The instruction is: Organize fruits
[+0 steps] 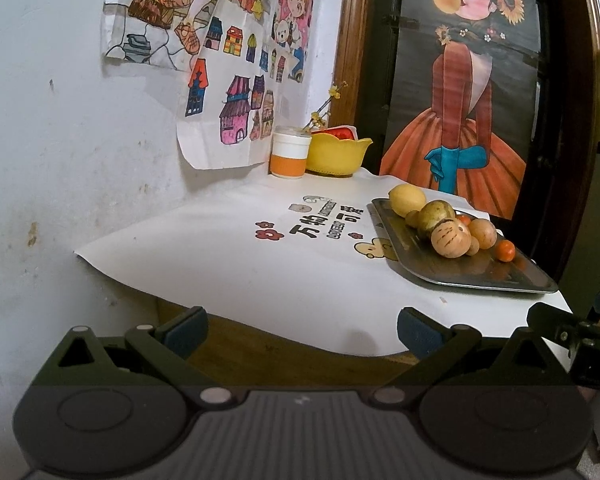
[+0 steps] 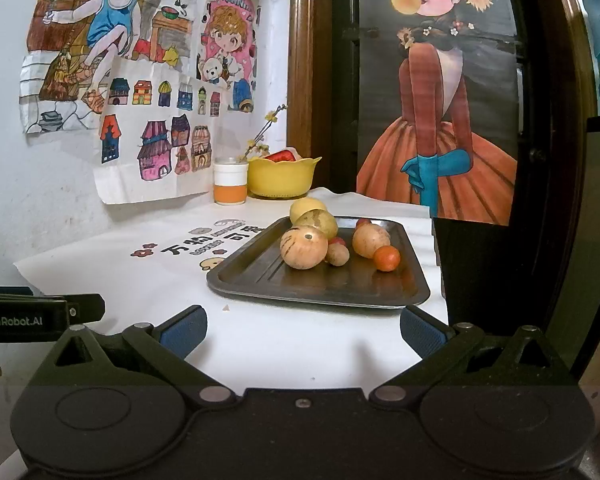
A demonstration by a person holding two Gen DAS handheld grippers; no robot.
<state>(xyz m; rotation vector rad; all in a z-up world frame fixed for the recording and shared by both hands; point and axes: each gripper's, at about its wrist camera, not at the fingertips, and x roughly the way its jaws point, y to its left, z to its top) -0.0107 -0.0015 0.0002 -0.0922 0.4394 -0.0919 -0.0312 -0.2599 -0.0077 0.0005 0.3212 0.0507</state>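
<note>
White paper with red flowers and black writing covers the table (image 2: 260, 344), and a dark metal tray (image 2: 260, 276) sits on it, toward the right side. On the tray lie the fruits, bunched close together. A tan striped melon (image 2: 303, 247) is at the front of the pile. A green-yellow pear (image 2: 320, 222) touches it from behind, and a yellow lemon (image 2: 306, 206) sits at the far rim of the tray. A small brown fruit (image 2: 337, 254) rests just beside the melon. To its right is a tan round fruit (image 2: 371, 241), and a little orange one (image 2: 387, 258) touches it at the front. Something small and red peeks out between them, too hidden to name.

At the back corner of the table stands a yellow bowl (image 2: 281, 178) with something red inside. Just beside it is a white and orange cup (image 2: 230, 182) with a thin twig of yellow flowers (image 2: 266, 126).

Behind the table is a white wall with marks on it. Coloured drawings of children and little houses (image 2: 156, 136) hang there. To the right, in a brown wooden frame, is a big picture of a girl in an orange dress (image 2: 440, 152).

Both grippers hang near the front edge of the table, well apart from the tray. The left gripper (image 1: 302, 332) has its blue pads spread wide and holds nothing. The right gripper (image 2: 303, 330) is spread wide too, with nothing between its pads.
</note>
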